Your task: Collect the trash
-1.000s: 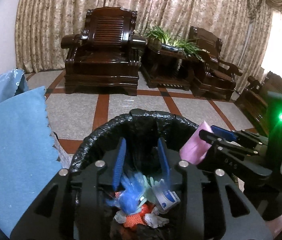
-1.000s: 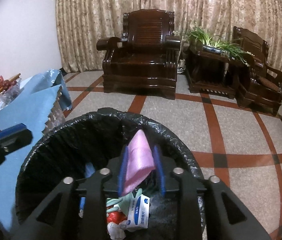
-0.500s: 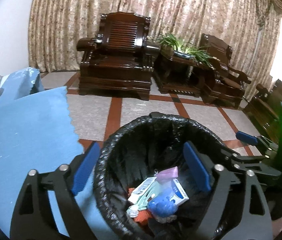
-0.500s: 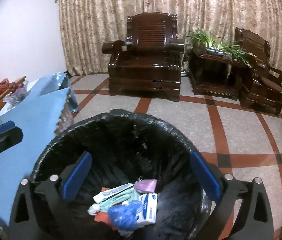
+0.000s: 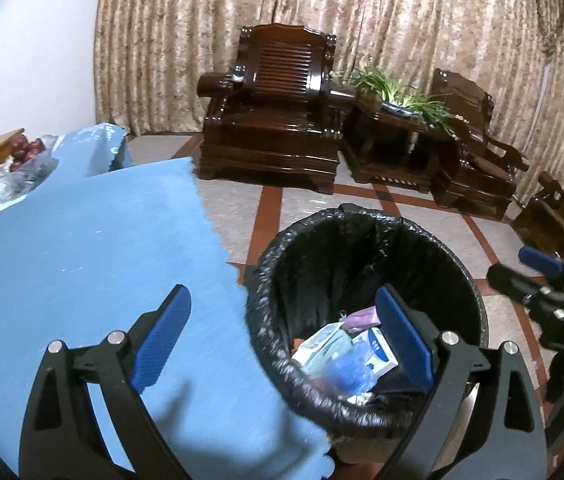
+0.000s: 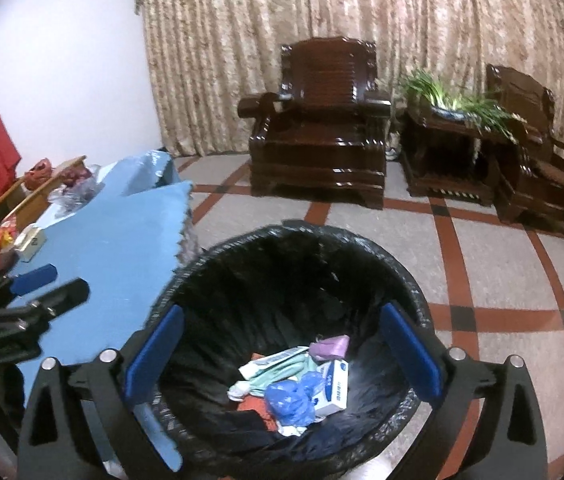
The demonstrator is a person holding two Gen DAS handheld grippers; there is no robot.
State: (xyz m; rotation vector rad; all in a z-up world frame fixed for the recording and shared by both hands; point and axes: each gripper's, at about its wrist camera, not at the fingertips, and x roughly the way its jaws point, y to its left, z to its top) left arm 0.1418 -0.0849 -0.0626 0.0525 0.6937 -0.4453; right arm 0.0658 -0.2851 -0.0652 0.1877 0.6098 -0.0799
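The bin (image 6: pixel 302 248), lined with a black bag, stands on the tiled floor (image 6: pixel 502 256) just beside the table with the blue cloth (image 5: pixel 81 248). The trash lies at the bottom of the bin: a crumpled blue glove (image 6: pixel 290 398), a white box with blue print (image 6: pixel 334 388), a purple scrap (image 6: pixel 330 346) and a flat pale-green packet (image 6: pixel 277 364), all touching or overlapping one another. The left gripper (image 5: pixel 282 336) hangs over the table-side rim of the bin; its jaws are opening, one blue pad (image 5: pixel 161 338) over the cloth and the other over the bin, with nothing between them. The right gripper (image 6: pixel 282 356) is over the bin mouth, jaws spread wide and empty. Beyond the bin stand a dark wooden armchair (image 6: pixel 322 128) and a side table with a green plant (image 6: pixel 458 104), against a curtain (image 6: pixel 362 8).
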